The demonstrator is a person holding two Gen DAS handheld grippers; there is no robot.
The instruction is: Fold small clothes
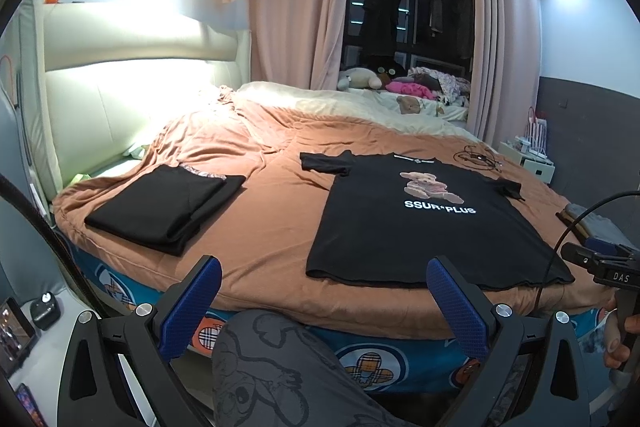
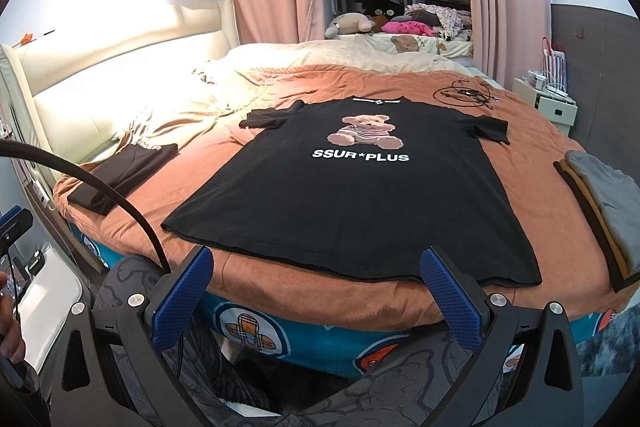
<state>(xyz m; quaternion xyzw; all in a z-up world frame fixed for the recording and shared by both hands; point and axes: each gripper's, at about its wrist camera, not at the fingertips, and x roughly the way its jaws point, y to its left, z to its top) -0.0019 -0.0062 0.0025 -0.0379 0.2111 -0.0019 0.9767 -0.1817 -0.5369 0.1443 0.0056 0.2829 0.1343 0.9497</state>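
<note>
The black T-shirt [image 2: 352, 195] lies spread flat, print up, on the orange-brown bedspread [image 2: 532, 131], its hem at the near edge of the bed and both short sleeves stretched out to the sides. The left gripper [image 1: 324, 303] and the right gripper [image 2: 316, 291] both hang just short of the bed edge, jaws wide apart and holding nothing.

The step in hand appears to be the first fold. It would go best with each gripper taking one side of the shirt — one pinch near the shoulder, one at the hem — so the side panel and sleeve turn inward along a straight line. The pinch should catch both layers of the shirt and none of the bedspread beneath, which is soft and wrinkled and could lift with it.

The shirt looks like thin, limp cotton knit with a slightly wavy hem; the bear print [image 2: 366, 133] and white lettering probably make a stiffer patch in the middle. A folded black garment [image 1: 168, 205] rests as a neat rectangle to the left, and a stack of folded clothes [image 2: 600, 199] — grey over mustard — sits to the right.
</note>
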